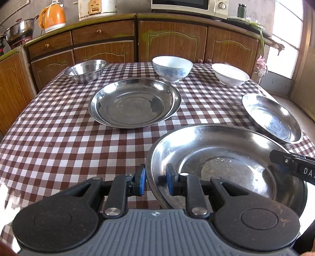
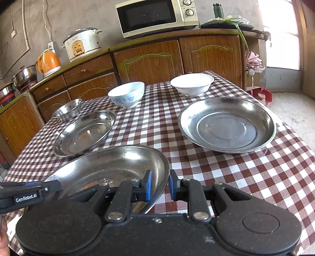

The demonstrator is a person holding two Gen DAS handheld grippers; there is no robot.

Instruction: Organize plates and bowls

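Both grippers clamp one steel plate point(image 1: 226, 163) by its rim: the left gripper point(image 1: 156, 182) has its blue pads on either side of the plate's left rim, one pad inside the dish and one outside, and the right gripper point(image 2: 159, 186) pinches the opposite rim in the same manner, so that each pair of jaws is closed on the plate's thin wall. The plate sits over the near edge of the table point(image 1: 49, 141), which is covered in a brown-and-white checked cloth; whether its base touches the cloth cannot be told. Toward the table's middle lies a second steel plate point(image 1: 134, 102), which shows a double rim on its right side. A third steel plate point(image 1: 272, 118) lies at the right edge. Along the far edge stand three bowls, well apart: a small steel bowl point(image 1: 85, 70) at the left corner, a blue-patterned porcelain bowl point(image 1: 172, 68) in the middle, and a white bowl point(image 1: 230, 74) toward the right corner. Behind the table runs a wooden cabinet point(image 1: 173, 39) bearing an orange kettle point(image 1: 52, 18), a rice cooker point(image 2: 82, 44) and a microwave oven point(image 2: 155, 16).
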